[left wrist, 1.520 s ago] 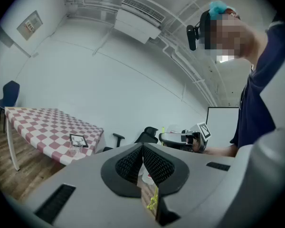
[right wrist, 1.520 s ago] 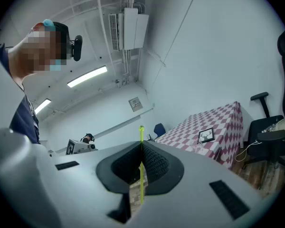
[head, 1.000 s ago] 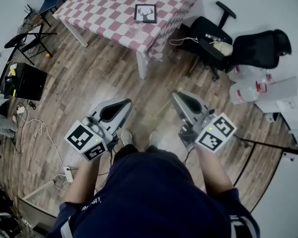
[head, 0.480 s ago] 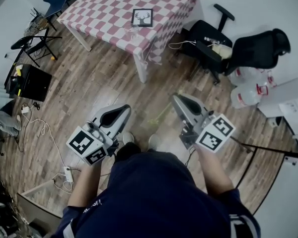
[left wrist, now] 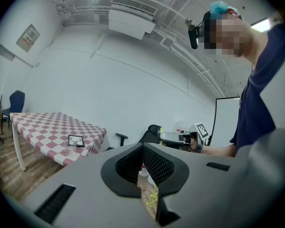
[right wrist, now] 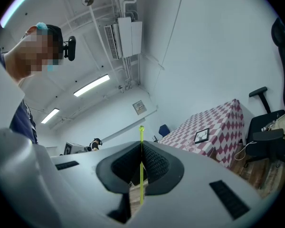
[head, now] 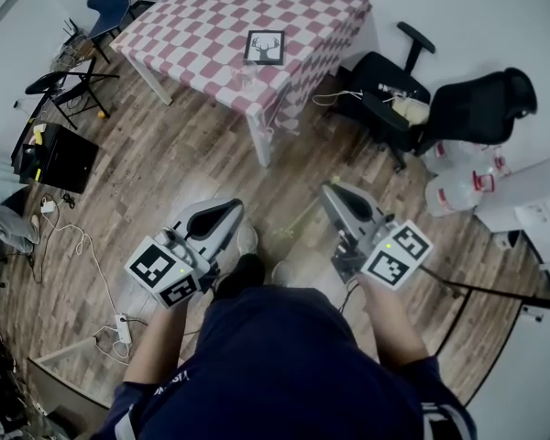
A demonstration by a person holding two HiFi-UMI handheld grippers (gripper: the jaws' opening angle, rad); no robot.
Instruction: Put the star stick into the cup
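The thin yellow-green star stick (right wrist: 141, 175) is pinched between the fingers of the right gripper (right wrist: 141, 145), clamped partway along so that its star end pokes out over the wooden floor (head: 174, 145) — a firm hold for carrying, I'd say. The small clear glass cup (left wrist: 71, 148) stands well apart on the table with the red-and-white checked cloth (head: 211, 26), just beside a black-framed deer picture (head: 266, 48). It looks empty, though it is too small to be sure. The left gripper (left wrist: 142, 147) has its fingers together on nothing — free, perhaps, to steady the cup.
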